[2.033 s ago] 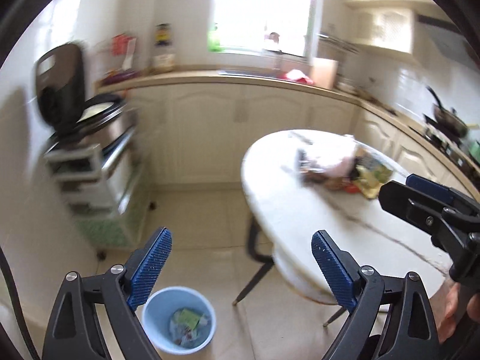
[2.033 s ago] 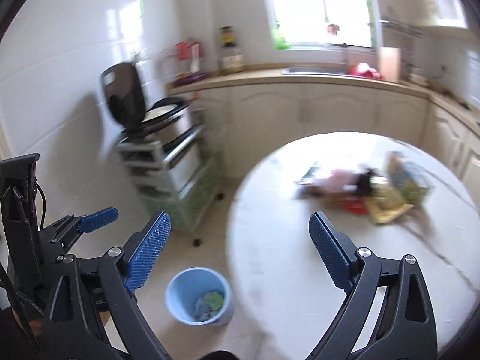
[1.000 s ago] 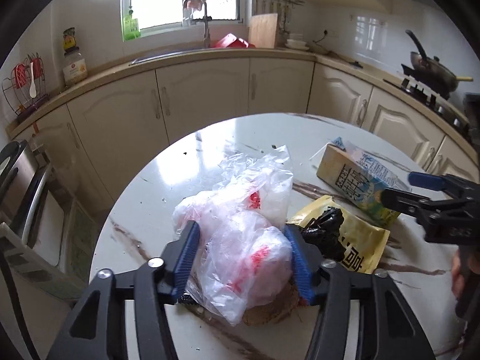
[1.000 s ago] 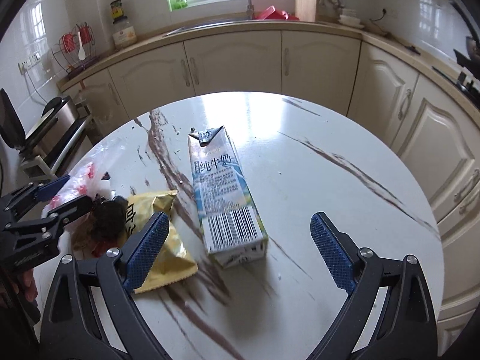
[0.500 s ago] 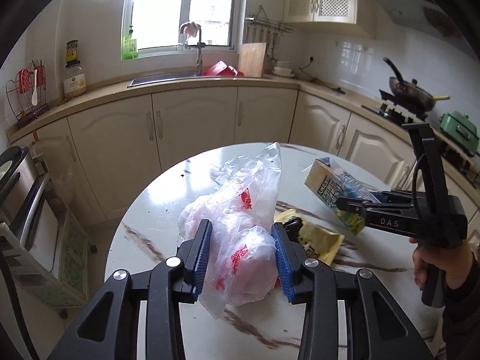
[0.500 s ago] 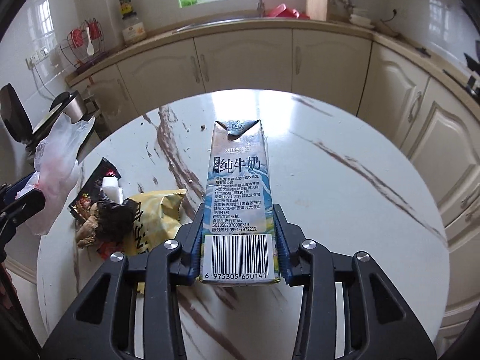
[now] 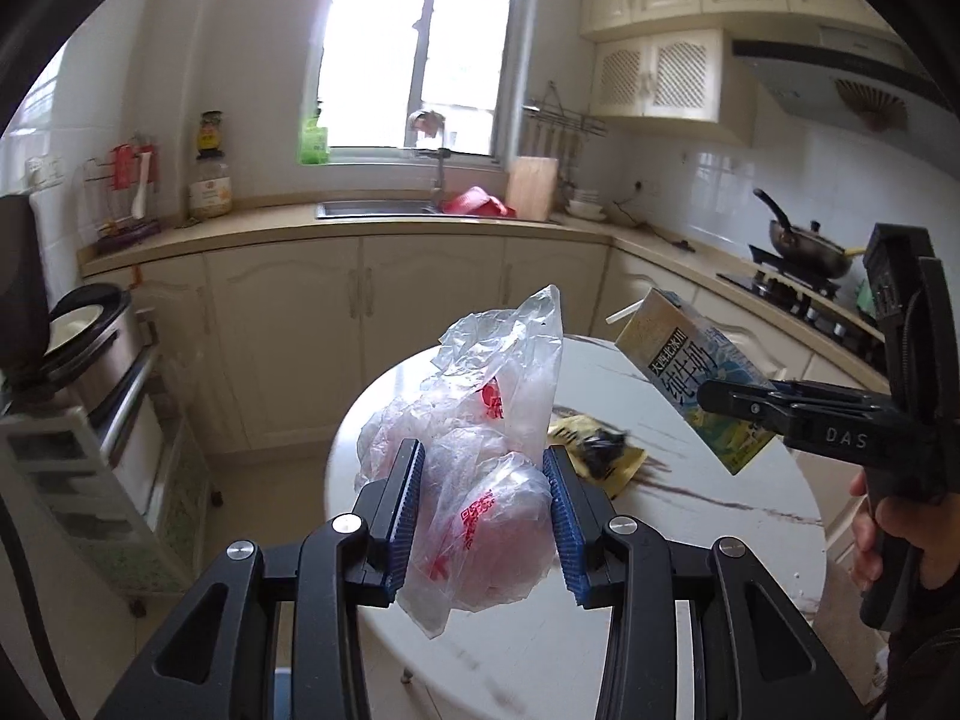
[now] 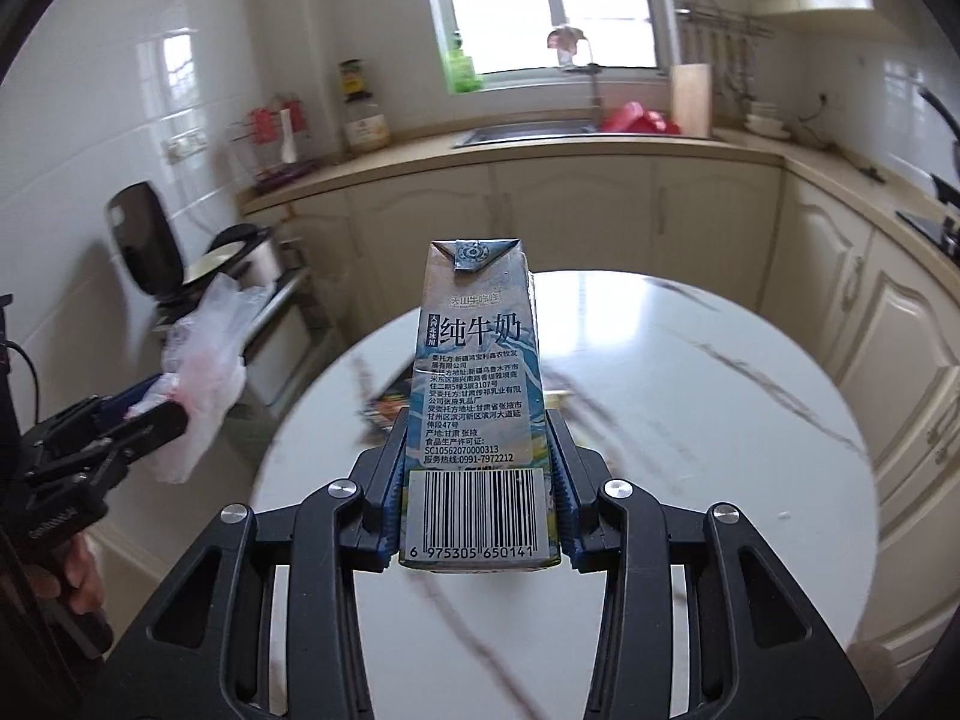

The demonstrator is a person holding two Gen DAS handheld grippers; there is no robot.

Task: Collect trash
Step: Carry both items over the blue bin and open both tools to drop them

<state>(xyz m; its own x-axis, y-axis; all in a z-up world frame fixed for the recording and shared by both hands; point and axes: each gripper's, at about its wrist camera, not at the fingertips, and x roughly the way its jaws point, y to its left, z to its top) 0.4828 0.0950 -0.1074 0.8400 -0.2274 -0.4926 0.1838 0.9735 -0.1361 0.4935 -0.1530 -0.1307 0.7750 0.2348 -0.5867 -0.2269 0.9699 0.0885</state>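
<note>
Left wrist view: the left tongs [image 7: 483, 507] clamp a crumpled plastic bag [image 7: 480, 450], lifted over the round desk's [image 7: 690, 540] near-left rim. Right wrist view: the right tongs [image 8: 477, 474] pinch a milk carton [image 8: 477, 396], raised above the desk's middle.

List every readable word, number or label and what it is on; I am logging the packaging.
"纯牛奶": milk carton, large title.
"大西北冰川": carton, small vertical box beside the title.
"6 975305 650141": under the carton's barcode.
"SC10562070000313" and "0991-7972212": carton's fine print.
"DAS": body of the right gripper.
Red print on the plastic bag, the jar label and the yellow wrapper: unreadable.
</note>
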